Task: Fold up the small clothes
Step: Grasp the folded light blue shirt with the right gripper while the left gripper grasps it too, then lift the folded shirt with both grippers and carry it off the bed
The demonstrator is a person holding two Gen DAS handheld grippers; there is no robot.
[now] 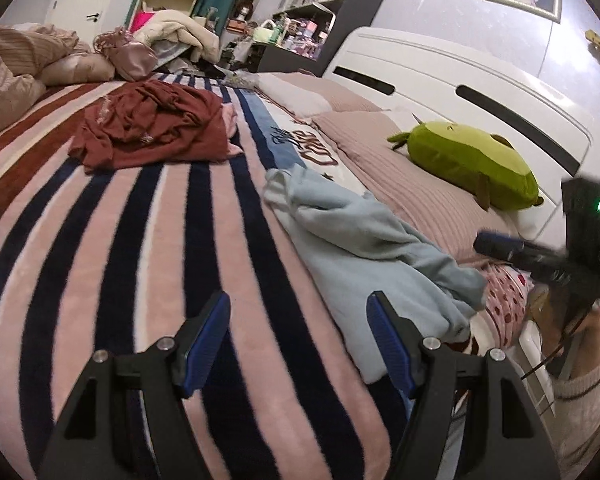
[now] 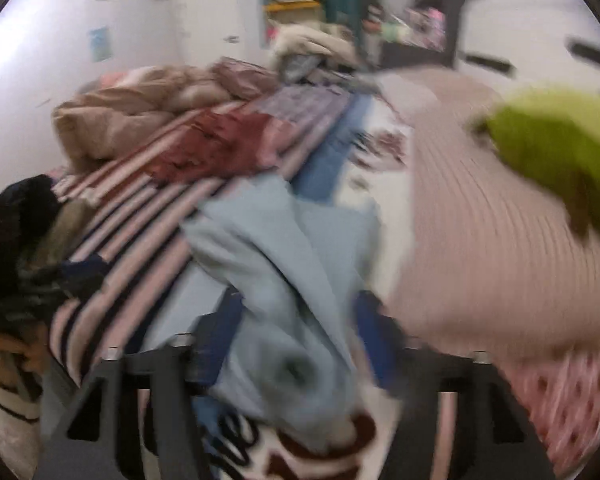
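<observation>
A crumpled light blue garment [image 1: 364, 240] lies on the striped blanket [image 1: 148, 232], toward the pillows. My left gripper [image 1: 298, 340] is open and empty, low over the blanket just left of the garment's near edge. The right gripper's body [image 1: 556, 260] shows at the far right of the left wrist view. In the blurred right wrist view my right gripper [image 2: 296, 344] stands open around a bunched part of the blue garment [image 2: 276, 248], which lies between its fingers. A dark red garment [image 1: 152, 128] lies crumpled further back on the blanket.
A green plush toy [image 1: 472, 160] lies on the pink pillows [image 1: 400, 176] by the white headboard [image 1: 460, 80]. A beige duvet [image 1: 24, 64] and piled clothes sit at the bed's far end. A pink dotted cloth [image 1: 504, 300] lies by the right gripper.
</observation>
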